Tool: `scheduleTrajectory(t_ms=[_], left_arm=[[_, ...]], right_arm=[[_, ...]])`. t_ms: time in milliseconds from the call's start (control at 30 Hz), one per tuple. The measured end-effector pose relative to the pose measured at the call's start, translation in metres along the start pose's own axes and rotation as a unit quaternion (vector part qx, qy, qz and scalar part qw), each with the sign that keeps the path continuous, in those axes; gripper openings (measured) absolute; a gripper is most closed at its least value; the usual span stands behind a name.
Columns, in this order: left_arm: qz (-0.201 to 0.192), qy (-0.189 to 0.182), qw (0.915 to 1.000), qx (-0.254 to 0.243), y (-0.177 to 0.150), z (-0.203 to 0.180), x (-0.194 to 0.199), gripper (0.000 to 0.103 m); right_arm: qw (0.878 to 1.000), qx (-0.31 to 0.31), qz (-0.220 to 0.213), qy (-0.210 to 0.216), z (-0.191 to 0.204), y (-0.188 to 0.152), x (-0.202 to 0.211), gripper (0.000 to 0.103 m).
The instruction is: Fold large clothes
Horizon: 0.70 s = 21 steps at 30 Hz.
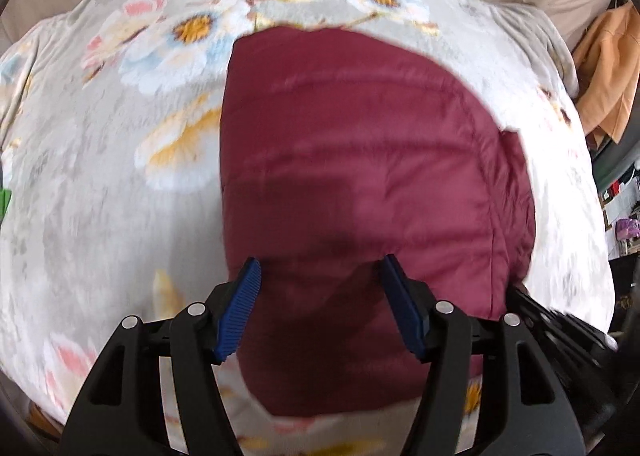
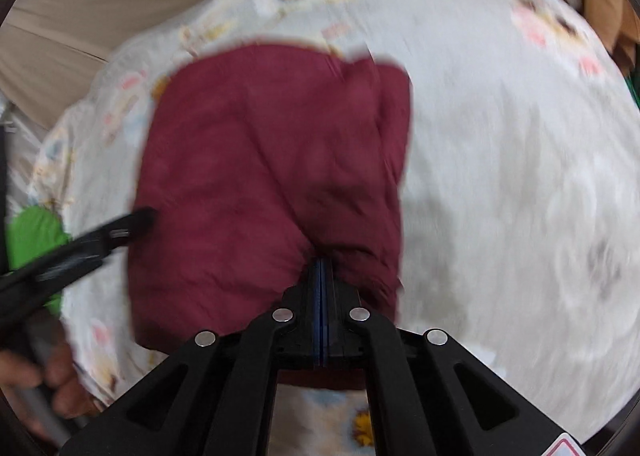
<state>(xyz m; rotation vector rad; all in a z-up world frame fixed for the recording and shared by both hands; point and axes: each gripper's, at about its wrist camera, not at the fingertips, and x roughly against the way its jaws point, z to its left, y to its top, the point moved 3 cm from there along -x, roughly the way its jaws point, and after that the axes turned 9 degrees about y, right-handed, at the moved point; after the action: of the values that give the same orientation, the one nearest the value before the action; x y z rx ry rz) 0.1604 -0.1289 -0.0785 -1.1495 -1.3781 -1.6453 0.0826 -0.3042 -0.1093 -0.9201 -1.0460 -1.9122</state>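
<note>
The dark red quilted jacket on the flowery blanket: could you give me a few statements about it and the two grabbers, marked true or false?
1. The dark red quilted jacket lies on a pale floral fleece blanket. True.
2. The left gripper is clamped shut. False: its blue pads stand apart above the jacket.
3. The right gripper is closed, with jacket fabric bunched at its tip. True.
4. The jacket is bright green. False: it is dark red; only a green item shows at the blanket's edge.
</note>
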Motion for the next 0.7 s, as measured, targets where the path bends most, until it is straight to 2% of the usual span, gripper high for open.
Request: scheduleTrajectory(t_ms=[233,367,400,500,533,633,700], left_arm=[[0.012,0.02,0.9995,-0.018,-0.02,-0.006,-0.015,0.065],[0.011,0.033,0.9991,-0.021,-0.022,-0.007,-0.021,0.065],[0.012,0.033,0.9992,-0.02,-0.022,-0.006,-0.021,0.065],[0.014,0.026,0.9994,-0.015,-0.021,-0.002,-0.022,0.066],[0.014,0.027,0.9994,-0.015,-0.021,-0.001,-0.022,0.066],[0.014,0.029,0.9993,-0.016,-0.02,-0.002,-0.022,0.067],[0.017,0.025,0.9994,-0.019,-0.02,-0.004,-0.023,0.071]], right_arm=[[0.999,0.032,0.014,-0.04,-0.01,-0.016,-0.044,0.0],[0.997,0.045,0.018,-0.064,-0.003,-0.013,-0.044,0.0],[0.998,0.034,0.01,-0.061,-0.001,-0.01,-0.035,0.0],[0.997,0.02,-0.064,-0.034,0.011,0.014,0.014,0.0],[0.997,0.018,-0.075,-0.032,0.012,0.022,0.019,0.0],[0.997,0.004,-0.075,-0.029,0.003,0.047,0.005,0.0],[0.998,0.004,-0.039,-0.04,-0.008,0.053,-0.028,0.0]])
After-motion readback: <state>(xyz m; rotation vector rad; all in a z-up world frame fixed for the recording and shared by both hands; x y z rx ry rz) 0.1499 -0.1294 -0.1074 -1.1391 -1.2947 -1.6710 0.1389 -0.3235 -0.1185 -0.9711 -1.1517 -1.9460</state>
